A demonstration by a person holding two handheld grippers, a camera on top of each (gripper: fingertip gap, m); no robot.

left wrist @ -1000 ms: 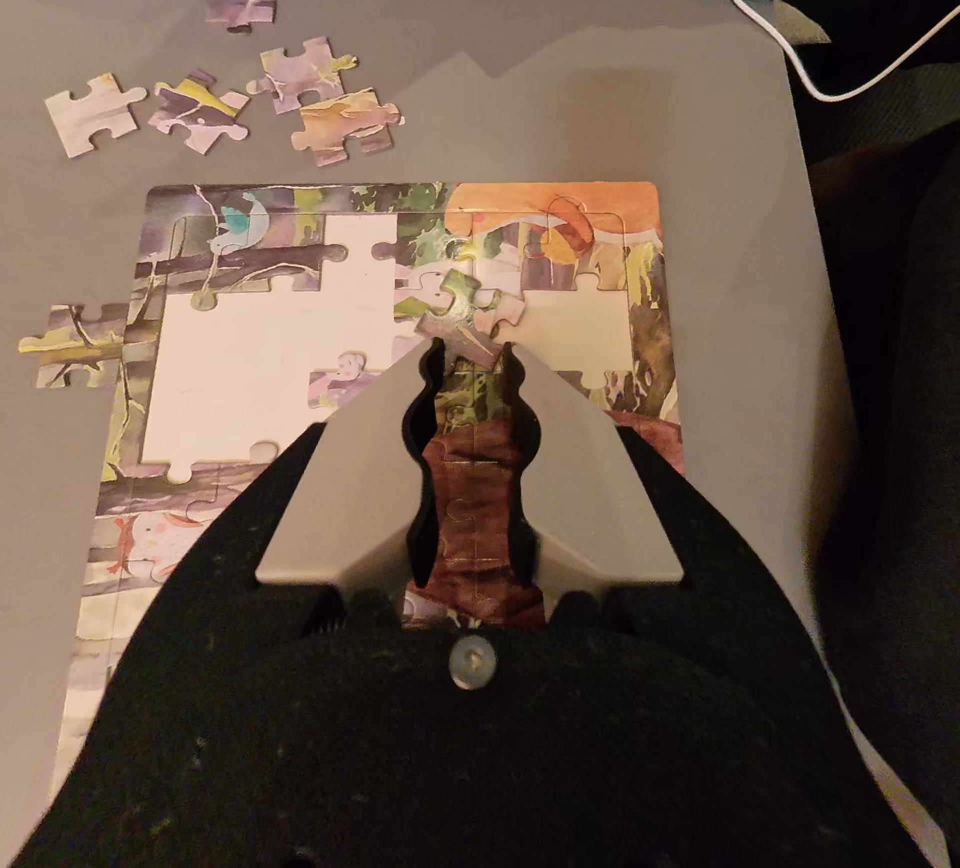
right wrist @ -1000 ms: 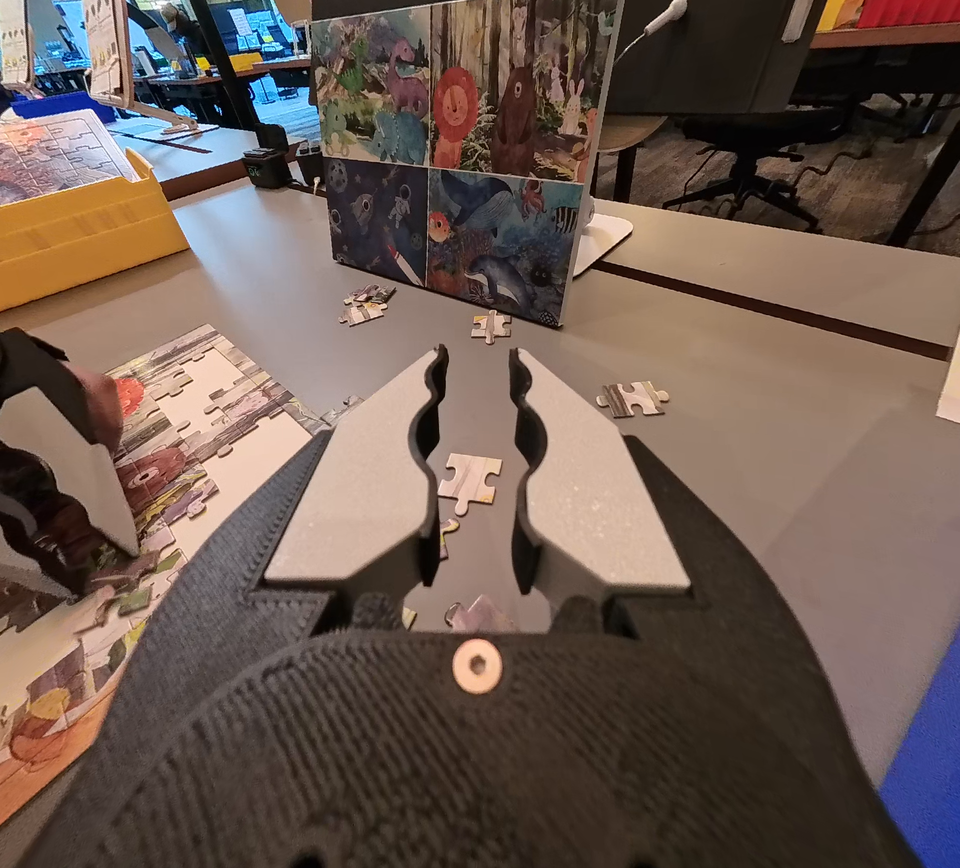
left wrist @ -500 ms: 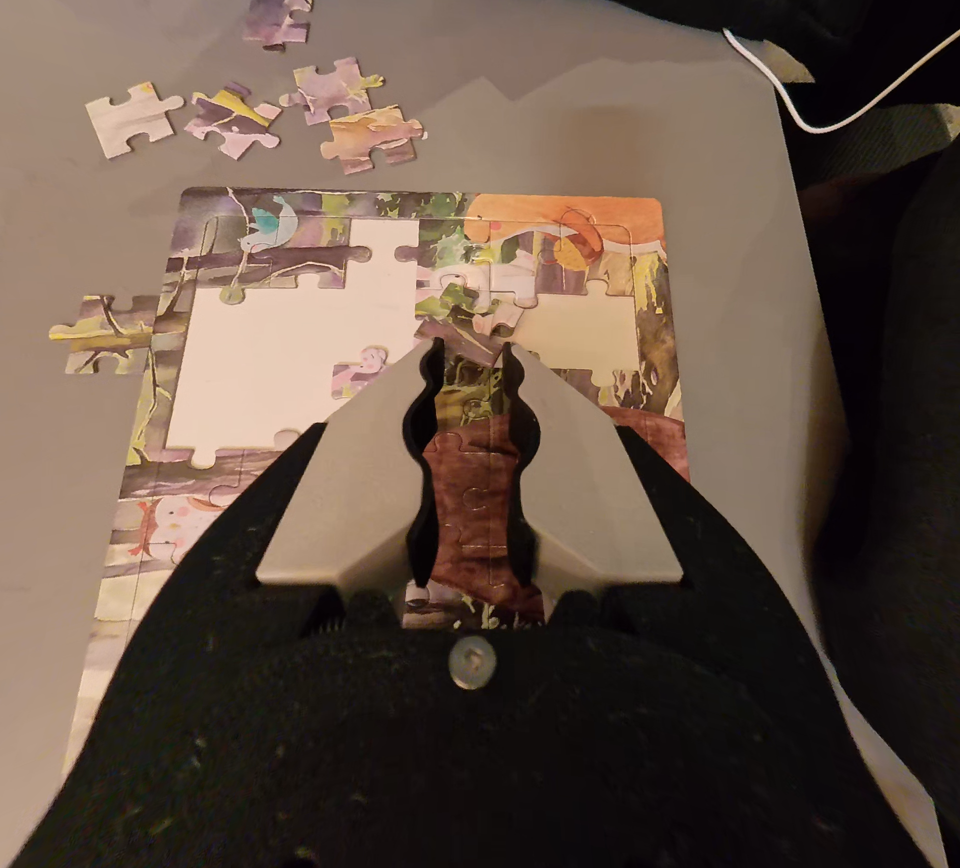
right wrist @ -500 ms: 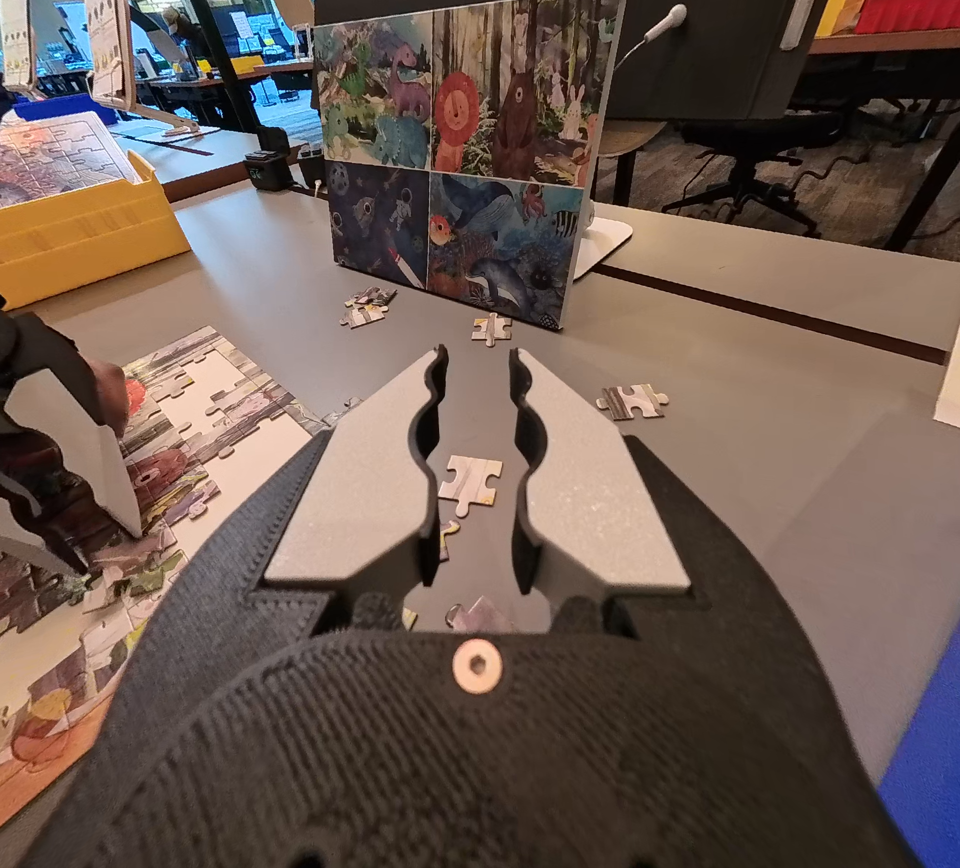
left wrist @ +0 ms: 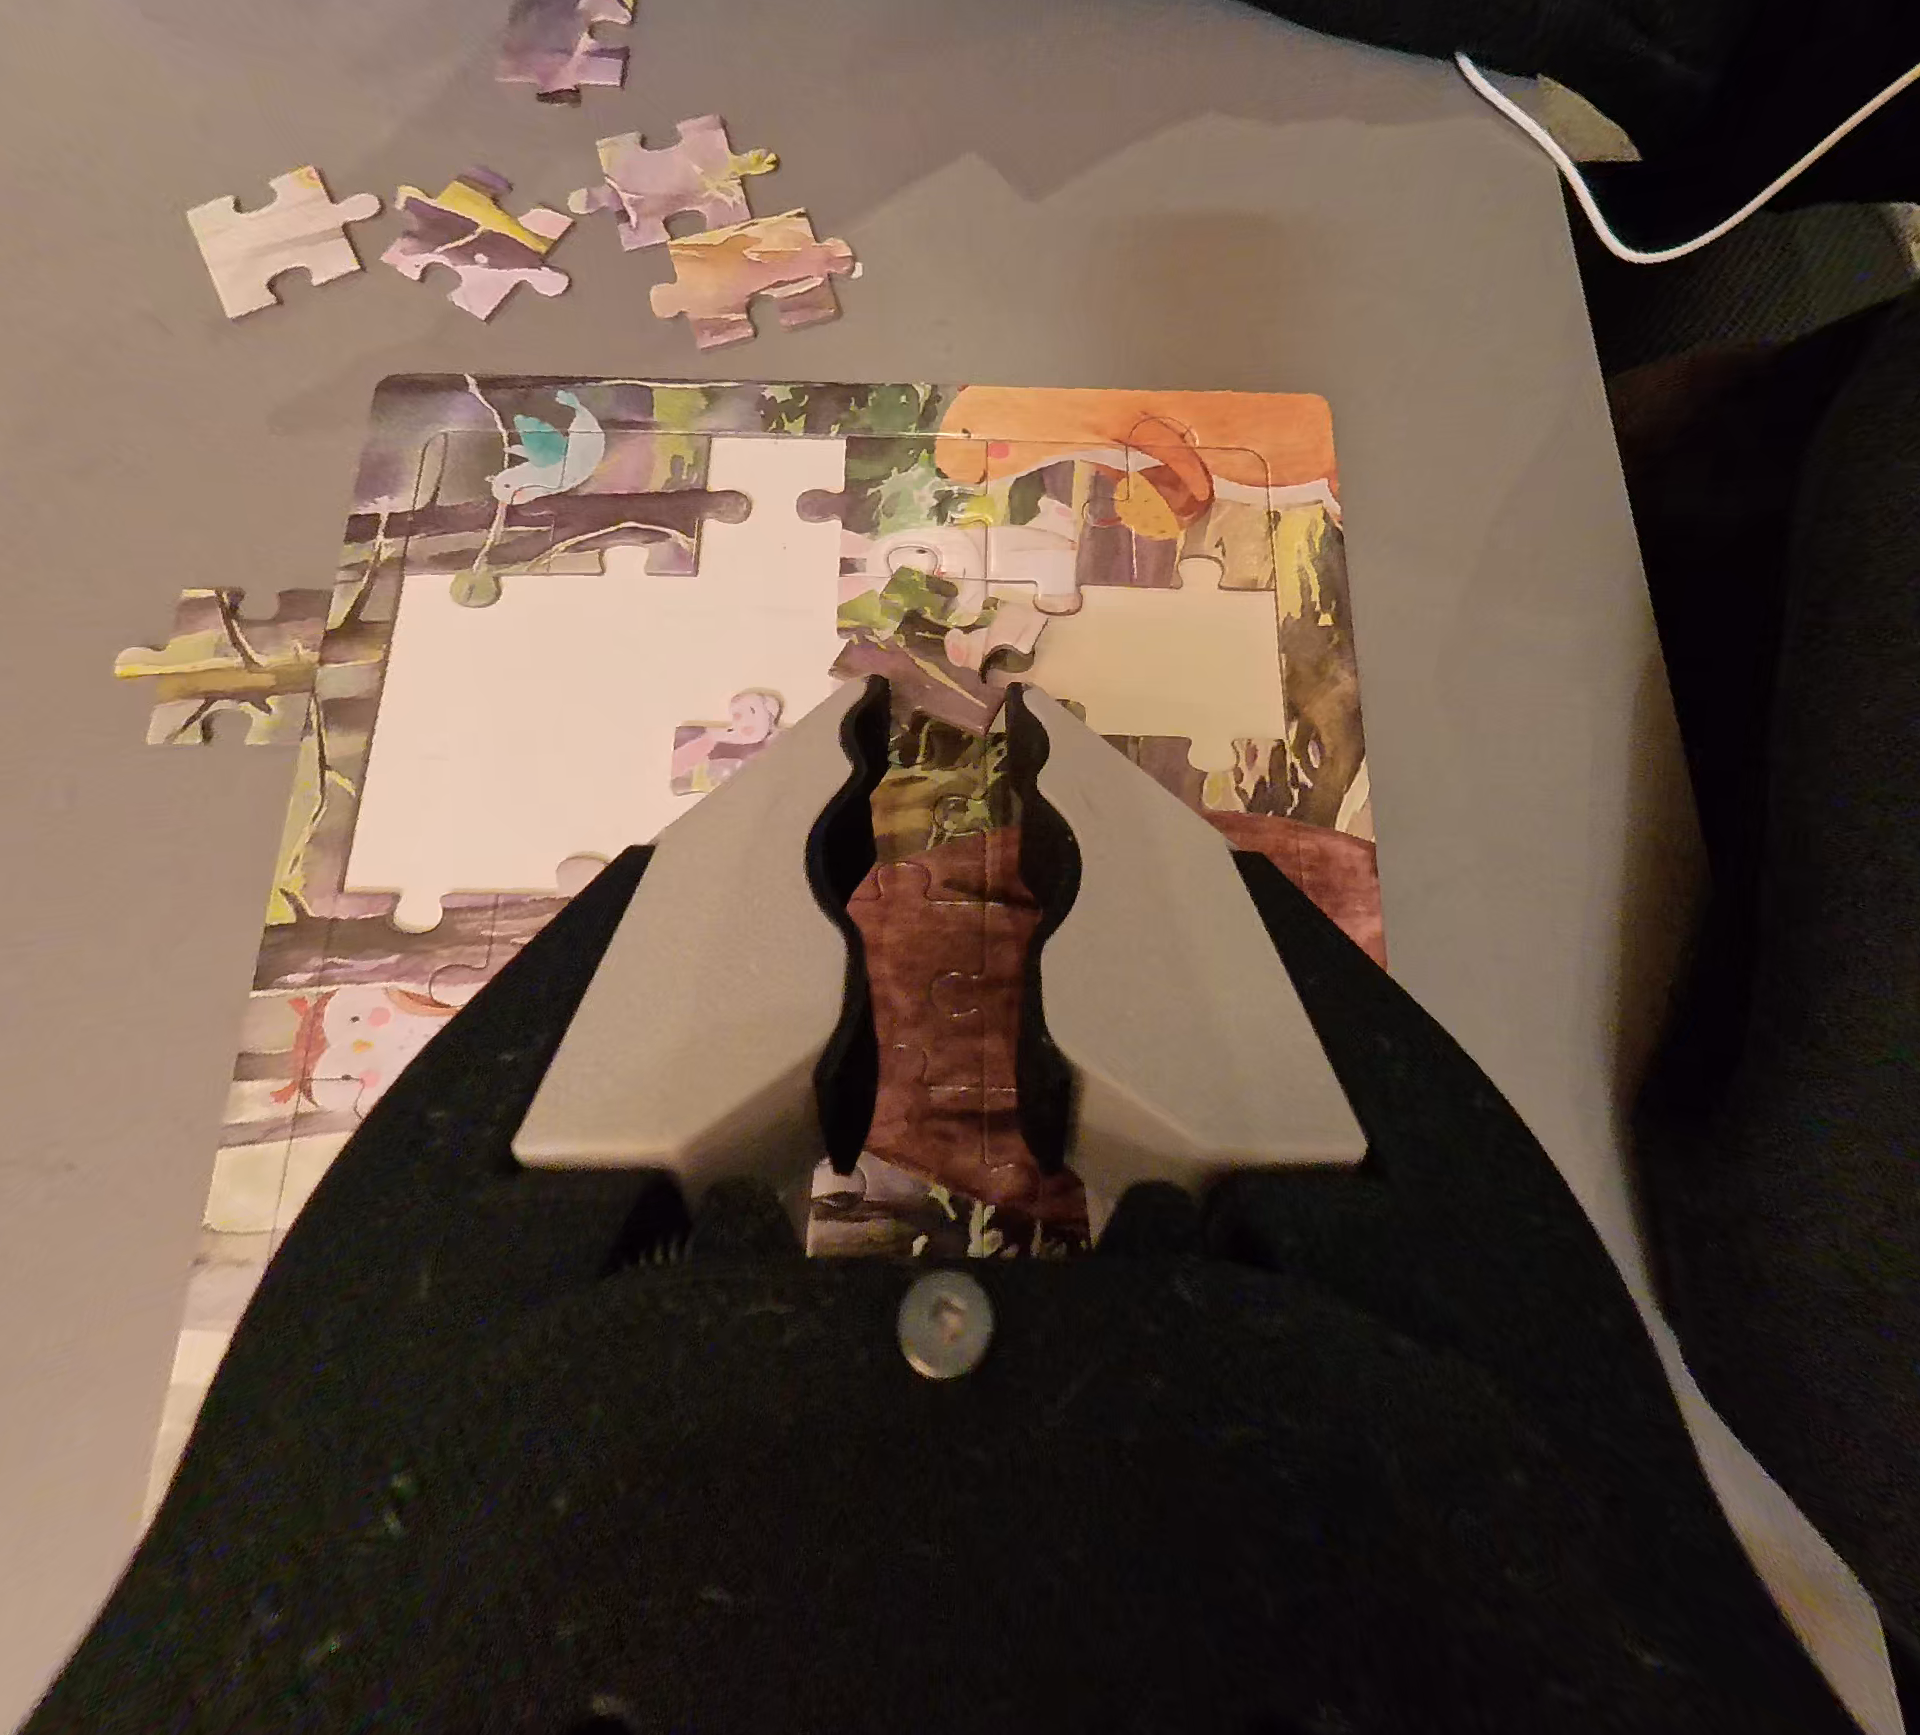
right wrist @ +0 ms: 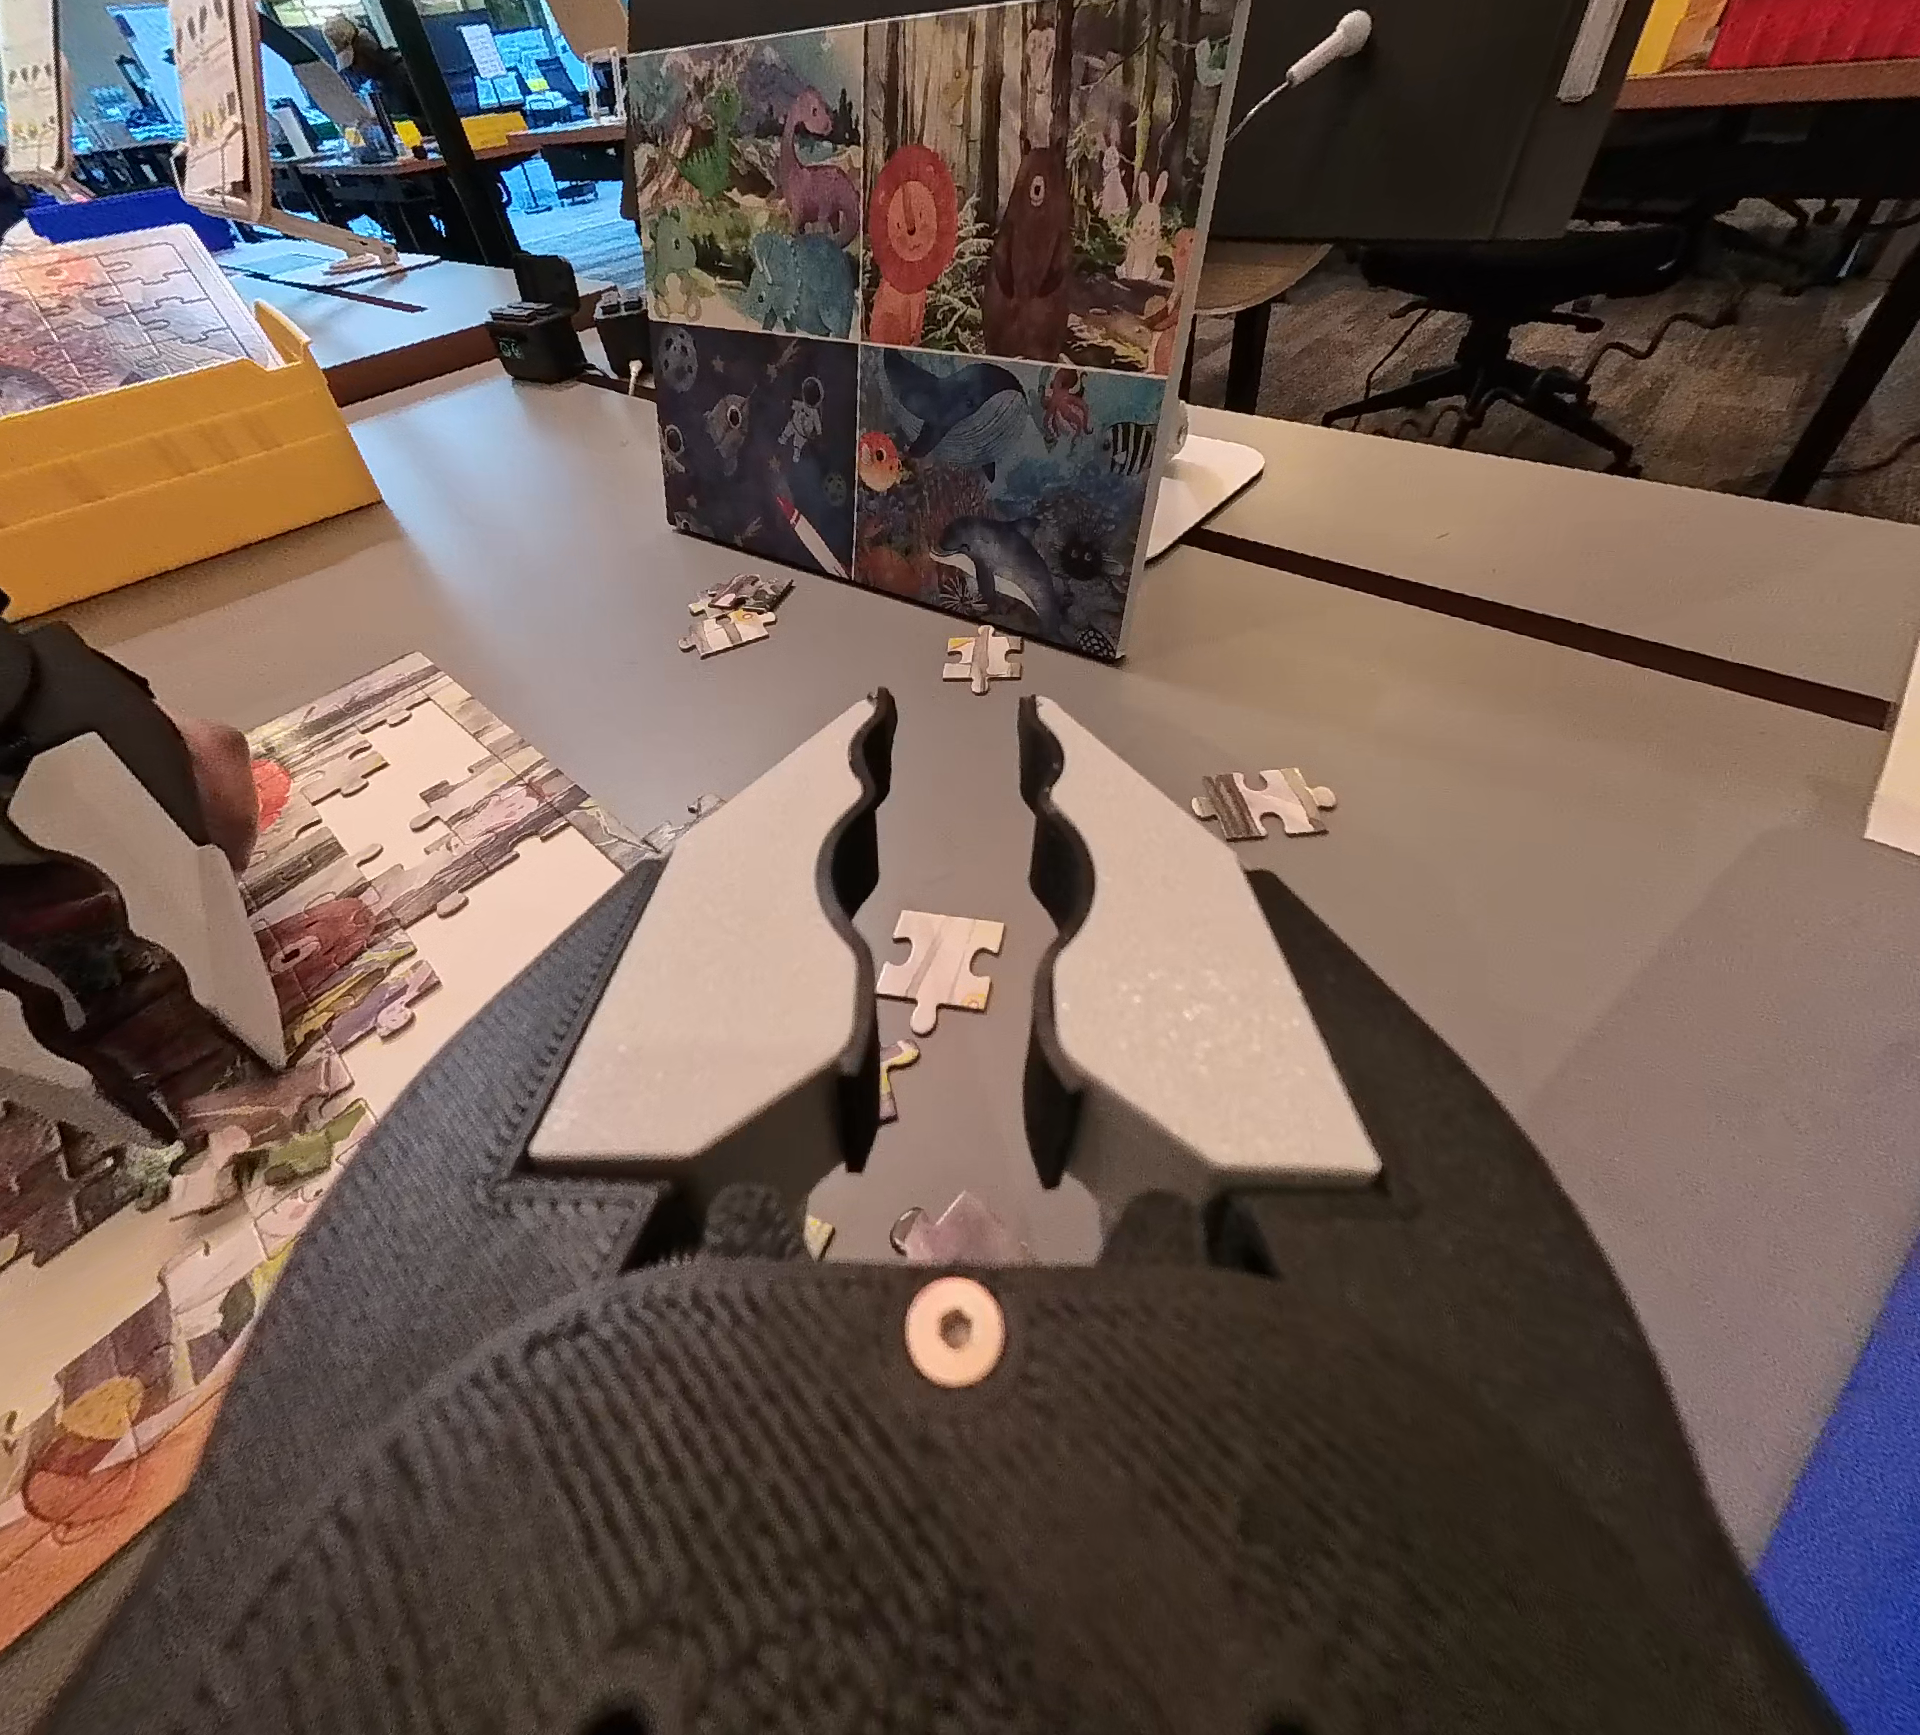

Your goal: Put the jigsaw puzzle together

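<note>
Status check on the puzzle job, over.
Left gripper pinching a green-brown piece over the puzzle board. Right gripper open, empty, above loose pieces. Nothing blocking.

Place: a big open office or work hall.
Desks: a long grey desk (right wrist: 1455, 750), with more rows of desks (right wrist: 436, 158) far behind.
Seats: a black office chair (right wrist: 1496, 335) on wheels.
Storage: a yellow bin (right wrist: 177, 459) and red bins (right wrist: 1818, 2) on a shelf.
Floor: grey carpet (right wrist: 1714, 303).

I read the tabletop (right wrist: 1455, 854) as smooth, matt grey laminate; puzzle pieces (left wrist: 275, 241) as printed cardboard; right hand-held gripper (right wrist: 951, 714) fingers (right wrist: 1174, 989) as grainy, matt grey plastic
</note>
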